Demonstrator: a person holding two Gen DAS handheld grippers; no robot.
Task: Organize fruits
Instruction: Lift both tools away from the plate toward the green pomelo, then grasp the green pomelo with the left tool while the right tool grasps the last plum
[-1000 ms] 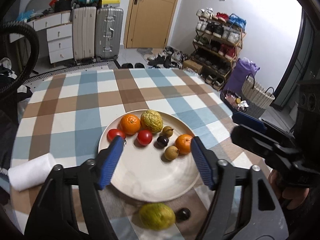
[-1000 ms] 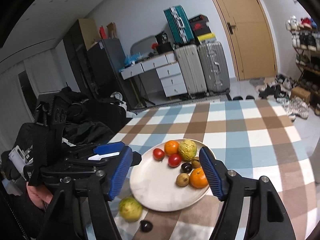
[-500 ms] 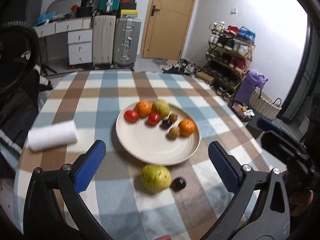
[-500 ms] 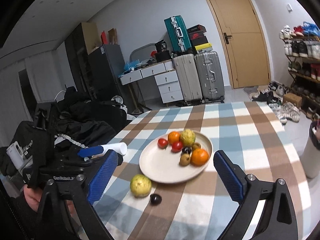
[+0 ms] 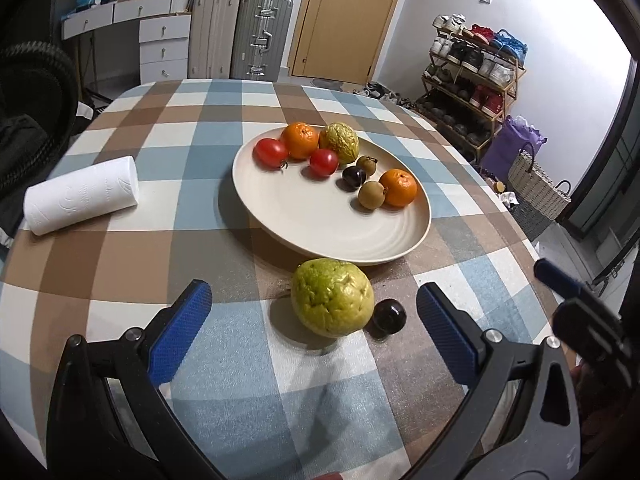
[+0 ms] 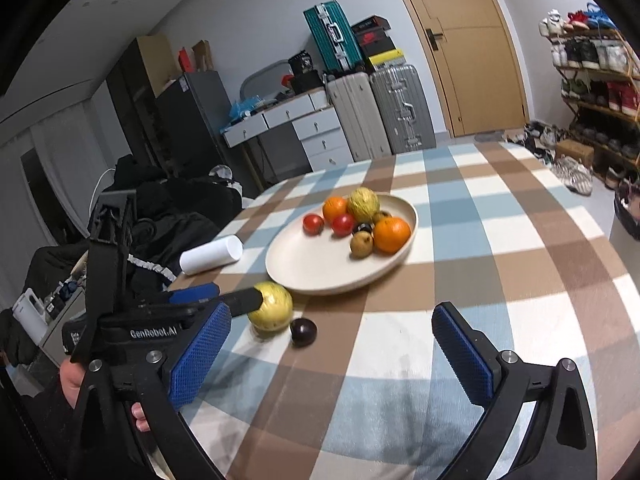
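Left wrist view: the left claw (image 5: 312, 316) hangs released over the bench (image 5: 120, 260), its blue pads spread wide with nothing between them but air. Just ahead, roughly between the pad tips, sits the guava (image 5: 331, 297), a big, lumpy green fruit. A plum (image 5: 389, 316) lies beside its right flank, so close that I cannot tell whether they touch. Both lie on the checked cloth, just short of the plate (image 5: 320, 224) rim. On the plate are two oranges, two tomatoes, a wrinkled yellow-green fruit, a dark plum and two small brown fruits, grouped toward the far side; the near half is bare. A paper roll (image 5: 80, 194) lies well off to the left.

From the right wrist view, the right claw (image 6: 336, 356) is likewise released and holds nothing, set back from the plum (image 6: 303, 331), with the guava (image 6: 270, 306) beyond and the left tool crossing in front of it.

These two stray fruits look like the remaining work. The risks, as I judge them: closing on the guava, the right-hand pad could clip the plum and send it rolling toward the bench edge. The guava is wide and uneven, so an off-centre pinch might let it twist out. Both tools aim at the same spot and could collide. Dropping it onto the plate's crowded side could scatter the small fruit.
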